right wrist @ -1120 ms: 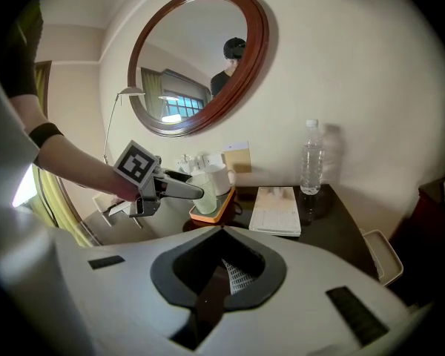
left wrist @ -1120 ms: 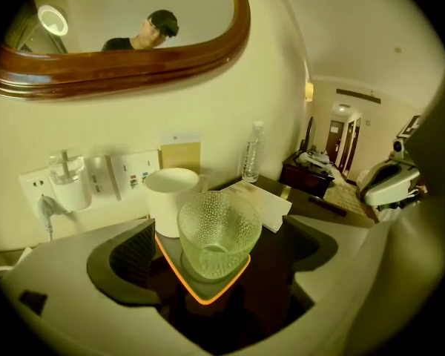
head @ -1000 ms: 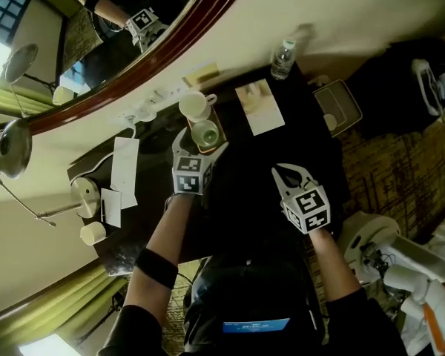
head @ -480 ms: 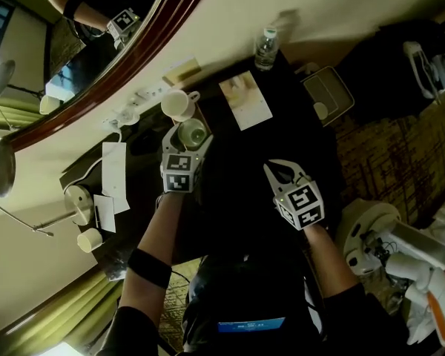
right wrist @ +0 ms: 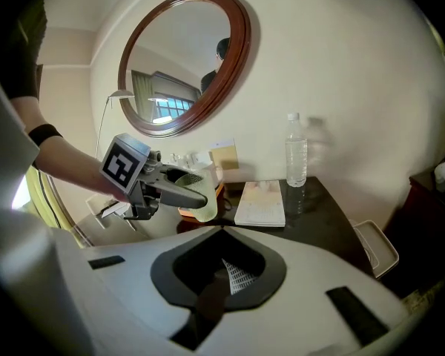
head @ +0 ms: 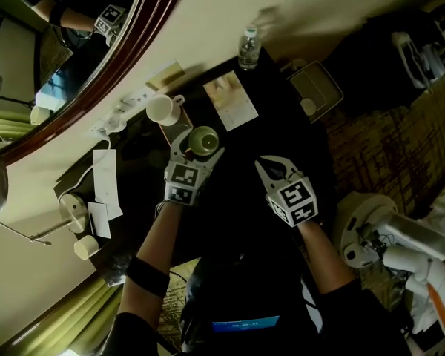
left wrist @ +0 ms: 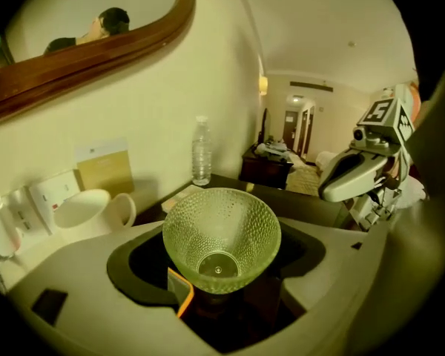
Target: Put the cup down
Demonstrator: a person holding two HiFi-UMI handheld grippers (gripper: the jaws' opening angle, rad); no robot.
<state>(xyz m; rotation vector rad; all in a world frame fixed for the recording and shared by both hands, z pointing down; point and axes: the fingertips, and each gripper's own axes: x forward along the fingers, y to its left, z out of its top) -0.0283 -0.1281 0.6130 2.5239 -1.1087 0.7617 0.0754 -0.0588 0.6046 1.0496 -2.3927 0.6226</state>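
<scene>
Fingers [head: 180,147] of the left gripper [head: 200,142] are clenched on the pale green dimpled glass cup [head: 205,140], one on each side of its wall. Head view: the cup sits over the dark glossy desk [head: 282,124], near the white ceramic mug [head: 162,110]. The right gripper [head: 270,166] is held apart, clear of the work.

Left gripper view: the cup is conical, its wide mouth open to the camera and its narrow base low between the fingers. Pebbled glass likely aids grip.

Right gripper view: this gripper's fingers are pressed together on nothing. The cup hangs beside an orange-brown tray [right wrist: 185,213]. Contact with the desk cannot be confirmed, so set-down is judged incomplete.
</scene>
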